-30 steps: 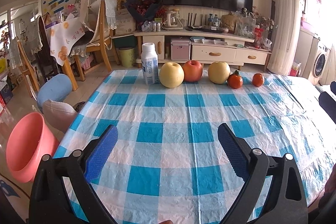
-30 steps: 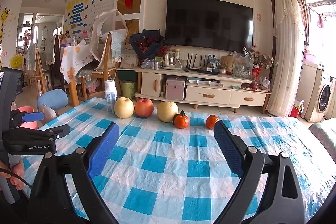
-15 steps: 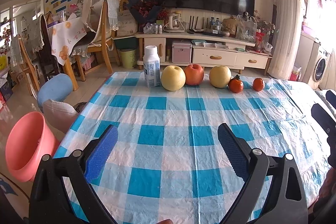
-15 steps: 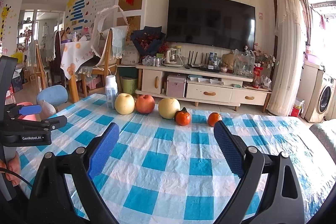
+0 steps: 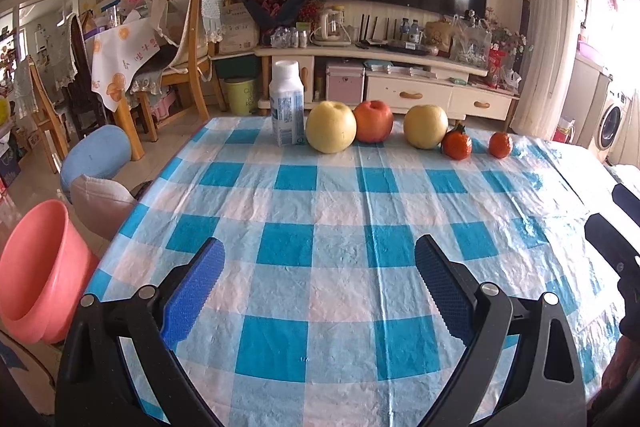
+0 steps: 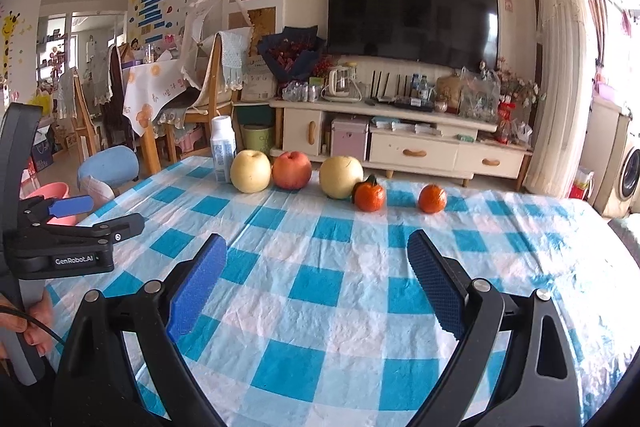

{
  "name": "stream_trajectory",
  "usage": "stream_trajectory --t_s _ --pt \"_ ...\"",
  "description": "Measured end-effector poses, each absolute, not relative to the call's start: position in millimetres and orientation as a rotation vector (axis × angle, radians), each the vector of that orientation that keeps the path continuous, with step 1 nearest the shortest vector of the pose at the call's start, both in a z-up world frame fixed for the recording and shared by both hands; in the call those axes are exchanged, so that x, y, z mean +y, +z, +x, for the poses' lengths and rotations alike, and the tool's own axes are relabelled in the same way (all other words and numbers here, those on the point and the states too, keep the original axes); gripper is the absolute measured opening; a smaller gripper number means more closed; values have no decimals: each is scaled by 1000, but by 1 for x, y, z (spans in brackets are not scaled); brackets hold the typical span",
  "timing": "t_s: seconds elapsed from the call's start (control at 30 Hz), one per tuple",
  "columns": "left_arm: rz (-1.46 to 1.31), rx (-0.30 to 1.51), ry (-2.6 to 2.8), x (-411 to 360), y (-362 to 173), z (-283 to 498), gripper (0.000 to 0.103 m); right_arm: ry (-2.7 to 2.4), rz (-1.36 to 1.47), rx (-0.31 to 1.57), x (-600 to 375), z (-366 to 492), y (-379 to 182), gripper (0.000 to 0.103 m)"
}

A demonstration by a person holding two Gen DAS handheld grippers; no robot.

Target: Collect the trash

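A white plastic bottle with a blue label stands upright at the far edge of the checked tablecloth, left of a row of fruit; it shows in the right wrist view too, bottle. A pink basin sits on the floor off the table's left side. My left gripper hovers open over the near part of the table, holding nothing. My right gripper is open and empty too, well short of the fruit. The left gripper appears side-on at the left of the right wrist view.
Along the far edge lie a yellow apple, a red apple, another yellow apple and two small oranges. A blue stool and wooden chairs stand left of the table. A TV cabinet lies beyond.
Both grippers have drifted slightly forward and tilted, so the bottle and fruit sit a little lower and closer in view. Jaws stay open; nothing was grasped.
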State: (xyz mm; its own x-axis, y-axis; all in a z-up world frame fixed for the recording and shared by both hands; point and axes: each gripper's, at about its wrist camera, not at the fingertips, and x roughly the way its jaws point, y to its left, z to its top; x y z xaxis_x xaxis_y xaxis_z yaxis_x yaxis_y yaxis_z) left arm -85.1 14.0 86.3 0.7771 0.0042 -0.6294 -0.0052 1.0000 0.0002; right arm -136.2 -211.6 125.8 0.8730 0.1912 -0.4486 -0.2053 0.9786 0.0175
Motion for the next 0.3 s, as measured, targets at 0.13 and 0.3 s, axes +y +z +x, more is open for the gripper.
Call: stream_trajectory --t_s 0.13,0.3 --pt "17 792 42 21 49 -58 95 212 21 576 -211 -116 102 92" --pt "-24 901 39 24 11 -33 95 168 63 747 -211 -88 68 92"
